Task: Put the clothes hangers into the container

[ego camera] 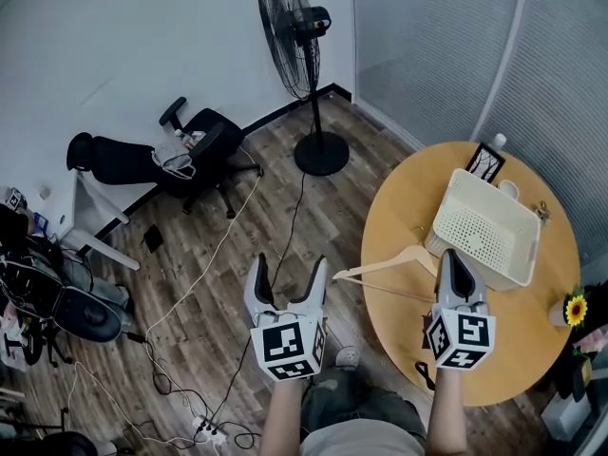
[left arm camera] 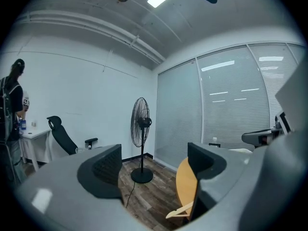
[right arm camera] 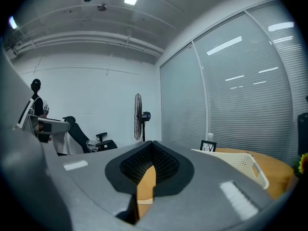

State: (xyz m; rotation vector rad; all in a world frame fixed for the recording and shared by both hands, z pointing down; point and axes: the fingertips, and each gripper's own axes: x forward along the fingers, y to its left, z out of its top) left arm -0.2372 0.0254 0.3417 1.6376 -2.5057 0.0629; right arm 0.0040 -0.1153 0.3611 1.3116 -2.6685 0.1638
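**Operator:** Where is it, and what are my tongs doing?

**Guide:** The wooden clothes hanger [ego camera: 385, 265] lies on the round table [ego camera: 513, 350], just beside the white perforated basket [ego camera: 503, 202]. One shoulder tip pokes out past the table edge. Your left gripper [ego camera: 289, 262] hangs over the floor with its jaws wide apart and nothing between them. Your right gripper [ego camera: 455, 254] is over the hanger's far end, pads pressed together. Only a tan sliver shows in the slit, and I can't tell whether that is hanger or tabletop.

**Operator:** How will it handle?

**Guide:** Likely light, rigid and smooth, so it should not flex, but it may swing or slip. You'd do best to pinch a flat shoulder arm close to the hook, not the thin bottom bar. That should keep it balanced as you carry it across to the basket.
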